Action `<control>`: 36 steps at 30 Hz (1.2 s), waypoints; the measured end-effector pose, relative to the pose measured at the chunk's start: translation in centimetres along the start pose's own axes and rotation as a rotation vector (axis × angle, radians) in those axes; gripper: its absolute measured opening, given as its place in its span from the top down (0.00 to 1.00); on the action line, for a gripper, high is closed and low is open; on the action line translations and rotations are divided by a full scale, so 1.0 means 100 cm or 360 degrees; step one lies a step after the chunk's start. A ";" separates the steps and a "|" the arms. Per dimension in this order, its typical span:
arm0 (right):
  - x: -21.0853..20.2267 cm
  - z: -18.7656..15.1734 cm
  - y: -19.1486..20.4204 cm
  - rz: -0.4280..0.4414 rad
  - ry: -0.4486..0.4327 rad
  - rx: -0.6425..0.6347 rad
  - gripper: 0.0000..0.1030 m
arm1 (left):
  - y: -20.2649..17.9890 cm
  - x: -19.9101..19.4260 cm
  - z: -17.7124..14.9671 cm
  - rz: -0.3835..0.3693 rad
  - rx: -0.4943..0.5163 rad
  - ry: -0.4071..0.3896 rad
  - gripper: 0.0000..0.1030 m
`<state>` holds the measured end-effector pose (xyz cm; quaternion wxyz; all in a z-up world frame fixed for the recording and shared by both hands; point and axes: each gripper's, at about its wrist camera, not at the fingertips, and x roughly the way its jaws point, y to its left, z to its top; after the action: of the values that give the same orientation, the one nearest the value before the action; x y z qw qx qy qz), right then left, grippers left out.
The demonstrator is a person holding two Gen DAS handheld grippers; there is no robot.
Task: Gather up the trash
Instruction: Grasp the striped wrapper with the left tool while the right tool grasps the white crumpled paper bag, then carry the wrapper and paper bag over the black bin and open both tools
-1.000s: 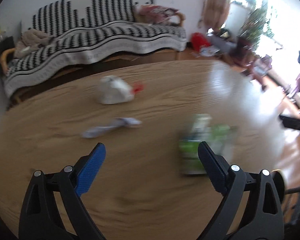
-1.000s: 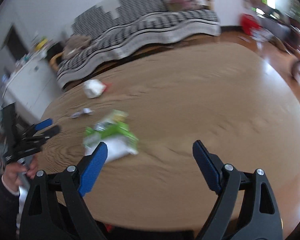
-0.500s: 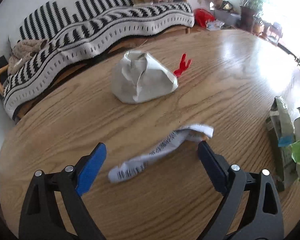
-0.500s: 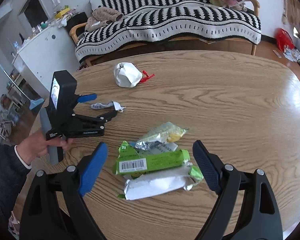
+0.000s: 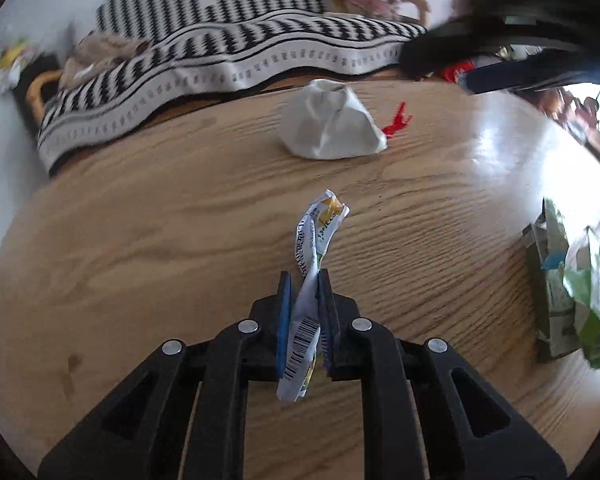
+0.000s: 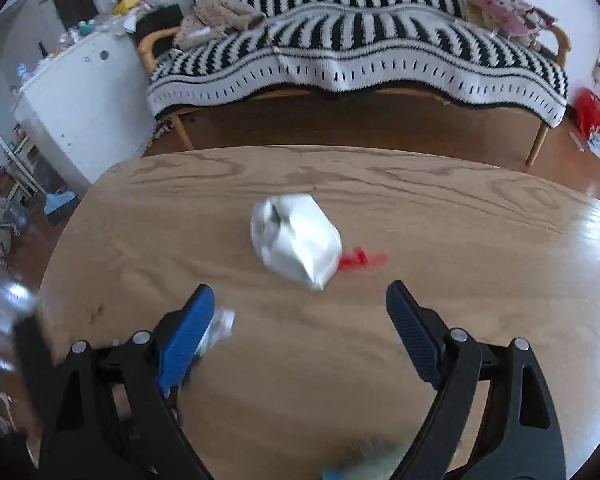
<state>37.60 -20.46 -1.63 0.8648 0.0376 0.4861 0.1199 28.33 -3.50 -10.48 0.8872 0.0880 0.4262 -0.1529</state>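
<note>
- Our left gripper (image 5: 303,280) has its blue pads pressed together on a twisted wrapper (image 5: 314,256), which stands up between them, its top end curling above the pads and its lower end hanging below.
- On that wrapper we see a black barcode near the bottom and lines of small print along the twist, with a yellow patch at the top; we cannot read the words.
- Our right gripper (image 6: 300,300) has its jaws spread wide with nothing between them, above the table and pointing at a crumpled white bag (image 6: 296,240).
- Just beside the white bag, on its right, lies a small red scrap (image 6: 360,259); the two look as if they touch, though blur keeps us from being sure.
- At the right edge of the left wrist view lies a heap of green and white packets (image 5: 568,280), well apart from the held wrapper; their print is too blurred to read.
- All of this sits on a rounded wooden table (image 5: 140,248) with strong grain and a bright glare on its right side.
- Beyond the table stands a wooden-framed sofa (image 6: 380,52) draped in a black-and-white patterned blanket, with a brown bundle of cloth at its left end and a pink printed cushion at its right.
- To the left we see a cluttered white cabinet (image 6: 80,92), and a red bag (image 6: 590,110) on the brown floor at the far right.
</note>
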 end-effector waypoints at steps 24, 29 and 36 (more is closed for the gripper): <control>0.020 0.028 0.021 -0.0006 -0.0062 0.0000 0.39 | -0.001 -0.002 -0.004 0.0079 -0.0039 0.0005 0.88; -0.060 0.008 -0.004 0.0204 -0.0135 0.0091 0.39 | 0.000 -0.004 -0.005 0.0106 -0.0044 0.0001 0.88; -0.206 -0.083 -0.082 0.0219 -0.0306 0.0230 0.39 | -0.005 -0.034 -0.013 0.0034 -0.0121 -0.0043 0.88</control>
<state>21.67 -33.82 9.64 0.8921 0.1444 0.4047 0.1395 25.22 -2.91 -8.66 0.8972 0.0568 0.4187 -0.1282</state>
